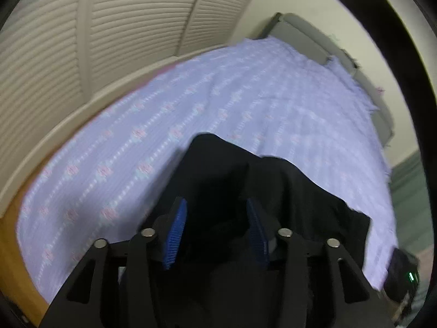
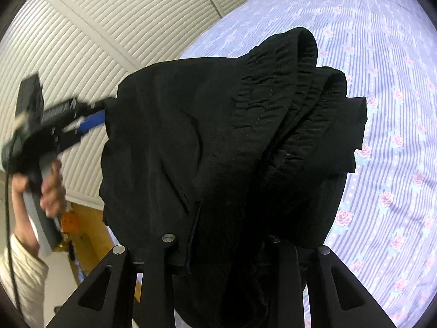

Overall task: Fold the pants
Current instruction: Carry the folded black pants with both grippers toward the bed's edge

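Note:
Black pants (image 2: 232,142) hang bunched in the air above a lilac flowered bedspread (image 2: 387,109). My right gripper (image 2: 221,248) is shut on the pants; the cloth drapes over its fingers and hides them, with the elastic waistband at the top. My left gripper (image 1: 215,213) is open, its blue pads (image 1: 176,229) apart with black pants cloth (image 1: 273,191) in front of and between them. In the right wrist view the left gripper (image 2: 102,114) shows at the pants' left edge, held by a hand.
The bedspread (image 1: 191,104) covers a bed beside white louvered doors (image 1: 123,27). A grey headboard (image 1: 308,38) stands at the far end. Wooden floor (image 2: 87,218) and orange items lie below the bed's edge.

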A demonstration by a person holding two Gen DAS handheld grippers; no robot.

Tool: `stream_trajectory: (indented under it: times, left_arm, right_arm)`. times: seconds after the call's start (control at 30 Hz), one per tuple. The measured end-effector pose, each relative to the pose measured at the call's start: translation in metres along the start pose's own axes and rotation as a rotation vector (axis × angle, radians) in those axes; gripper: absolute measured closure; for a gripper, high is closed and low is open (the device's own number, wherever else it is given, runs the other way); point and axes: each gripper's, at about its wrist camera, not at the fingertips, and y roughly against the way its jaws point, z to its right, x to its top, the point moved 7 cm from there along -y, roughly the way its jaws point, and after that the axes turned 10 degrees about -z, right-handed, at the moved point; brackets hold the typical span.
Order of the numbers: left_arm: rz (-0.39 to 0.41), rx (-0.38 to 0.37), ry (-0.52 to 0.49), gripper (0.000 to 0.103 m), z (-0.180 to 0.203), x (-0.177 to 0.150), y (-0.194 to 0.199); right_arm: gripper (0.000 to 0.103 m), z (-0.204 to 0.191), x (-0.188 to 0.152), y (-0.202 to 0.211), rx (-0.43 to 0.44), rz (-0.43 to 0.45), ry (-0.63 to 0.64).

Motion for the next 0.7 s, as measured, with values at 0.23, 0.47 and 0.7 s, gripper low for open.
stream_trajectory:
  times: [0.23,0.47,0.7]
  left_arm:
    - [-0.129,-0.024,-0.036,0.036,-0.014,-0.023,-0.014]
    - [-0.242,-0.13,-0.013,0.038,-0.013,-0.058,-0.028]
    - [-0.243,-0.025,-0.037,0.089,-0.009,-0.078,-0.013]
  right_arm:
    - [0.07,0.0,0.001,0.004,-0.028,0.003,0.0]
    - [0.07,0.001,-0.001,0.0,-0.028,0.0,0.002]
    - [0.07,-0.002,-0.004,0.003,-0.009,-0.004,0.006]
